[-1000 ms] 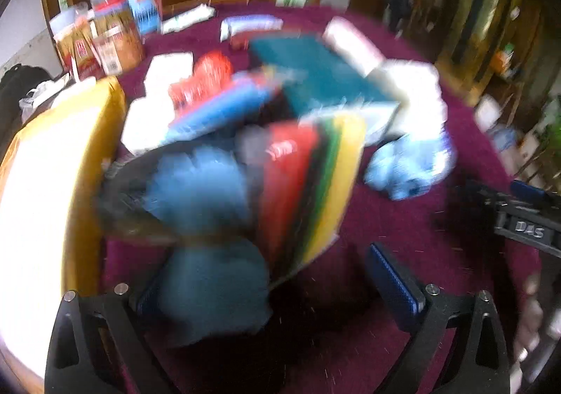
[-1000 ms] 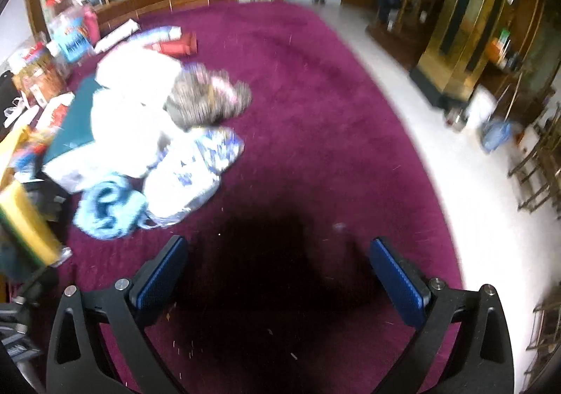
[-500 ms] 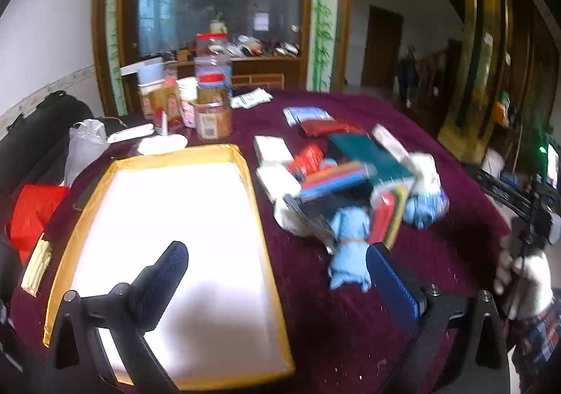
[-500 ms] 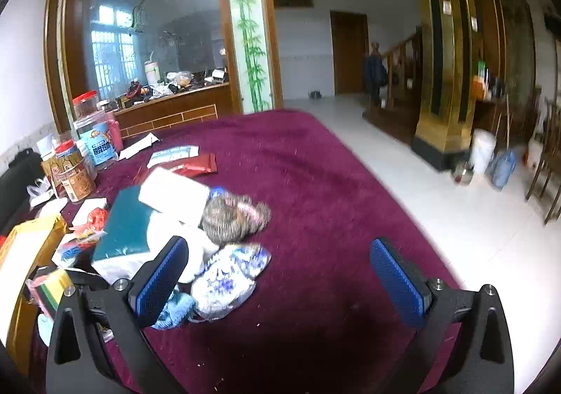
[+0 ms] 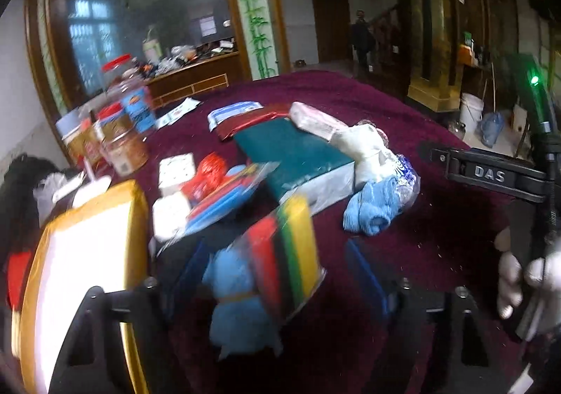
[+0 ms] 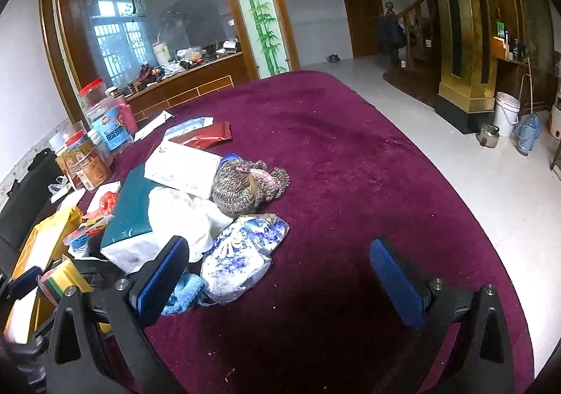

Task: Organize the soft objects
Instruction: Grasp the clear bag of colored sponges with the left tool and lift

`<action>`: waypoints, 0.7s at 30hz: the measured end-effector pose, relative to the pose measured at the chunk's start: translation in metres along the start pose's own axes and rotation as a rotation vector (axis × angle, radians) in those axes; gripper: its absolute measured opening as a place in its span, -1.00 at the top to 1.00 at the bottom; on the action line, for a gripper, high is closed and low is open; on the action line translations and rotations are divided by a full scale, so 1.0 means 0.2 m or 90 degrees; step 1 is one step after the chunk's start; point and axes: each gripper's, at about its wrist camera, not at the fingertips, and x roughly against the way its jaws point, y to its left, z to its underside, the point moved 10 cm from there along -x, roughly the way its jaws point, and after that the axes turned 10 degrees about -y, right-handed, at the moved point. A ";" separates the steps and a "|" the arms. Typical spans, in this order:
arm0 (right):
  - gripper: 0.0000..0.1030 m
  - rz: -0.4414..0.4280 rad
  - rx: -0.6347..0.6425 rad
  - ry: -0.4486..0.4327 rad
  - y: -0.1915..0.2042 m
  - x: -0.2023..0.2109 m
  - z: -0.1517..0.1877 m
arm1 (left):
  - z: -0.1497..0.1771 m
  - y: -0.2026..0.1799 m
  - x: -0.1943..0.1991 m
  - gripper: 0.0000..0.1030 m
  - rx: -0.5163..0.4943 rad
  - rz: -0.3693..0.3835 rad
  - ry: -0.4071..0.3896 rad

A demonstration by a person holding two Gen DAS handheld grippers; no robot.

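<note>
Left wrist view: left gripper (image 5: 280, 274) stands with its blue-padded fingers spread wide, nothing pinched between them. Between and just beyond the fingers lie a blurred bundle of light-blue cloth (image 5: 242, 292) and a wrapped pack of red, green and yellow sponges (image 5: 284, 253), tilted on edge; contact with either pad cannot be confirmed owing to motion blur. A yellow-rimmed white tray (image 5: 80, 267) lies at left on the maroon velvet tablecloth (image 5: 350, 103). Farther back sits a dark teal box (image 5: 298, 155), with a small light-blue knitted piece (image 5: 371, 208) to its right. Red-lidded plastic jars (image 5: 119, 134) stand at the table's far left. The right gripper's black body, marked DAS, shows at the right edge.

Right wrist view: right gripper (image 6: 280, 282) hovers over bare tablecloth, fingers spread apart, holding nothing. Just beside its left finger lies a blue-and-white patterned fabric pouch in clear wrapping (image 6: 242, 257). Behind it rests a brown and pink knitted hat (image 6: 249, 183), touching a white flat packet (image 6: 182, 169) and crumpled white cloth (image 6: 186, 215). The sponges show at the far left edge.
</note>
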 end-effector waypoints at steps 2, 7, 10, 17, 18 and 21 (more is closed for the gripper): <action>-0.99 -0.001 -0.001 0.005 0.00 0.00 0.00 | 0.00 -0.02 -0.06 -0.13 -0.014 0.000 0.007; -0.99 0.003 0.002 0.008 0.00 -0.01 0.01 | 0.01 -0.05 -0.10 0.59 0.028 0.055 0.028; -0.99 0.003 0.005 0.012 0.01 -0.02 0.01 | -0.05 -0.02 0.02 0.59 0.058 0.072 -0.006; -0.99 0.013 0.024 0.019 0.02 -0.03 0.03 | -0.16 0.23 0.43 0.58 0.137 0.079 -0.094; -0.99 0.015 0.028 0.020 0.03 -0.03 0.03 | -0.16 0.27 0.46 0.58 0.143 0.073 -0.099; -0.99 0.018 0.036 0.012 0.04 -0.02 0.03 | -0.14 0.41 0.58 0.58 0.166 0.046 -0.118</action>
